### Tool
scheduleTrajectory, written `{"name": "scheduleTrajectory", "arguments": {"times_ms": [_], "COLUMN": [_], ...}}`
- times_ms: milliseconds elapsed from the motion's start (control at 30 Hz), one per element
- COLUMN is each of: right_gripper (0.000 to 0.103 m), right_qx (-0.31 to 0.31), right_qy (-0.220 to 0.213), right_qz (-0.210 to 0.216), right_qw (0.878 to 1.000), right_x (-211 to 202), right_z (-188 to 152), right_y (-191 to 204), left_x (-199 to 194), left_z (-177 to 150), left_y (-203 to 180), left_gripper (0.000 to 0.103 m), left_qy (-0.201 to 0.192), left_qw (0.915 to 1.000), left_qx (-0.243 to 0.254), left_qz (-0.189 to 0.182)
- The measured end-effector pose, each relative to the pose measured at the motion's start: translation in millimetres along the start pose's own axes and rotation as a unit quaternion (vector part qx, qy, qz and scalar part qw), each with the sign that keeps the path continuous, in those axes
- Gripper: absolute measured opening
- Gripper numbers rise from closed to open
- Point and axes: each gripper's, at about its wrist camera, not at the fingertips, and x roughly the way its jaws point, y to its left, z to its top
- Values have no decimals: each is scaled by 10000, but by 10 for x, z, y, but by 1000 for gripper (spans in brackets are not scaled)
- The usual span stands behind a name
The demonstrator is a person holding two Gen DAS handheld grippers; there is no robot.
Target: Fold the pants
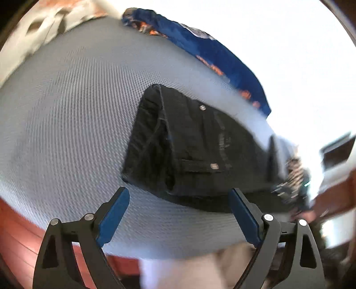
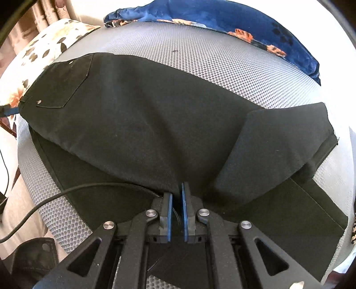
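Black pants [image 2: 144, 124] lie on a grey mesh mattress [image 2: 222, 66], waist and back pocket at the left, legs running to the right with one leg end folded over. My right gripper [image 2: 176, 189] is shut on the near edge of the pants fabric. In the left wrist view the waist end of the pants [image 1: 189, 144], with metal buttons, lies just beyond my left gripper [image 1: 179, 193], which is open wide, empty, and hovers above the mattress [image 1: 66, 122] near the pants' edge.
A blue floral blanket [image 2: 244, 20] lies along the far edge of the mattress. A cream floral pillow [image 2: 44, 49] sits at the far left. A black cable [image 2: 55, 197] runs across the near left. A reddish bed frame [image 1: 20, 233] borders the mattress.
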Motion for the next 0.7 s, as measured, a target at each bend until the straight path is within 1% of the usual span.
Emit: {"name": "scheduleTrajectory", "arguments": {"times_ms": [67, 100, 167, 200, 233, 300, 367, 400, 433, 500, 567, 633, 700], "right_gripper": [7, 7, 7, 7, 7, 7, 7, 7, 7, 7, 7, 7, 7], "right_qx": [-3, 3, 13, 18, 26, 19, 25, 36, 37, 50, 89, 74, 13], "right_qy": [-13, -17, -28, -41, -49, -80, -108, -117, -123, -146, -150, -182, -219], "right_qz": [29, 49, 80, 94, 102, 111, 128, 138, 139, 156, 199, 228, 193], "right_qw": [10000, 10000, 10000, 9999, 9999, 9999, 9999, 9998, 9998, 9998, 9996, 9995, 9996], "right_x": [5, 8, 8, 9, 10, 9, 4, 2, -5, -31, -78, -159, -251], "right_z": [3, 3, -5, -3, -4, -12, -27, -34, -37, -42, -42, -54, -87], "right_y": [-9, -15, -20, -23, -27, -34, -37, -40, -40, -41, -40, 9, 106], "left_x": [14, 52, 202, 267, 366, 498, 577, 603, 630, 651, 651, 593, 565], "left_z": [-37, -55, -26, -19, -7, 31, 68, 97, 154, 258, 398, 533, 639], "left_y": [-1, -16, -59, -64, -42, 9, 55, 51, 28, -48, -178, -285, -361], "left_gripper": [88, 85, 79, 74, 70, 68, 55, 39, 25, 22, 21, 21, 21], "left_qy": [51, 62, 157, 182, 270, 275, 234, 222, 261, 272, 302, 231, 171], "left_qw": [9992, 9983, 9959, 9945, 9917, 9880, 9850, 9844, 9855, 9878, 9923, 9955, 9976], "left_qx": [-366, -537, -874, -1011, -1237, -1509, -1707, -1742, -1676, -1527, -1163, -847, -594], "left_qz": [-148, -206, -199, -205, -216, -178, -80, -83, -12, 118, 294, 350, 328]}}
